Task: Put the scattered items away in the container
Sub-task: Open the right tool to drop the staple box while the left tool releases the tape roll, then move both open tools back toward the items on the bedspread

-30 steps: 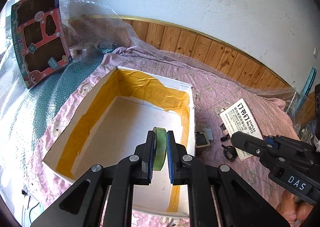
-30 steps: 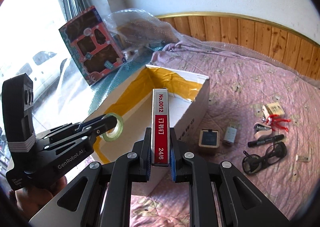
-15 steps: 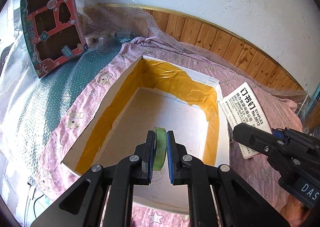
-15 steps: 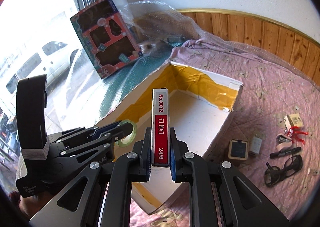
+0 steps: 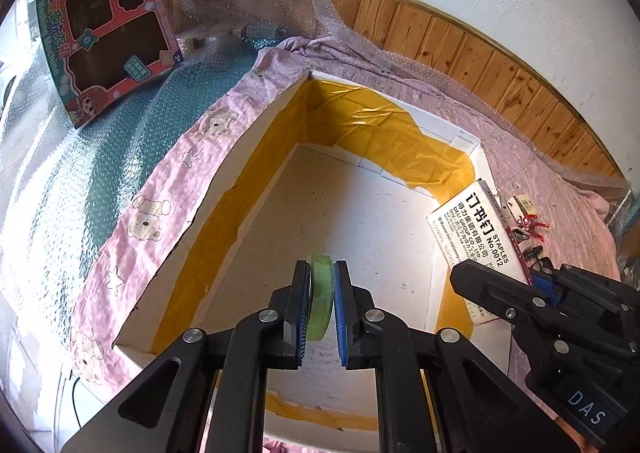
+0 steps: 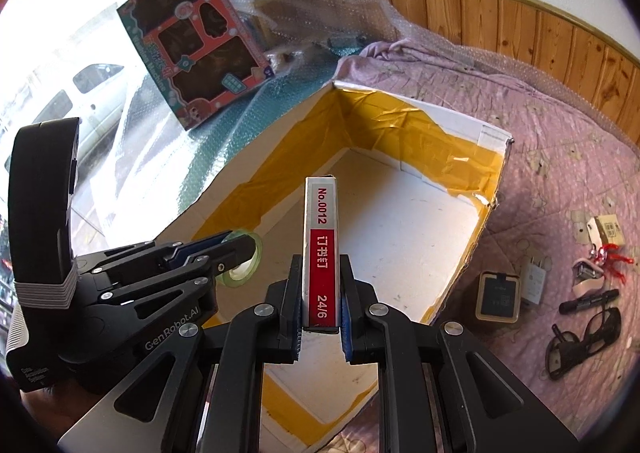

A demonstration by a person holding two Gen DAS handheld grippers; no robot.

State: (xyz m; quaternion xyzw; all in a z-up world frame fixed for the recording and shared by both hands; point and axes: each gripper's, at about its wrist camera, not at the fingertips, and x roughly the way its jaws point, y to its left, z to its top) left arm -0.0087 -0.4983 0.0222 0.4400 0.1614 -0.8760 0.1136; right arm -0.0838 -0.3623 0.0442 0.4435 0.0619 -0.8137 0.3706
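Observation:
A white cardboard box (image 5: 256, 141) (image 6: 492, 137) lined with yellow tape lies open on a pink bedsheet. My left gripper (image 5: 321, 273) (image 6: 248, 249) hangs over the box's inside, shut on a green tape roll (image 5: 320, 293) (image 6: 244, 269). My right gripper (image 6: 320, 265) (image 5: 532, 285) is over the box's right wall, shut on a white and red staples box (image 6: 321, 249) (image 5: 476, 229). To the right on the sheet lie a small tan box (image 6: 498, 297), a white charger (image 6: 534, 279), a black pen (image 6: 588, 299) and black glasses (image 6: 580, 341).
A toy packaging card (image 5: 104, 25) (image 6: 196, 53) leans at the far left on bubble wrap (image 5: 80, 173). More small items (image 6: 600, 249) lie at the far right. A wooden wall panel (image 5: 480, 49) runs behind the bed.
Both grippers have moved left and lower over the open box, still holding the tape roll and the staples box. The loose items have slid toward the right edge of view.

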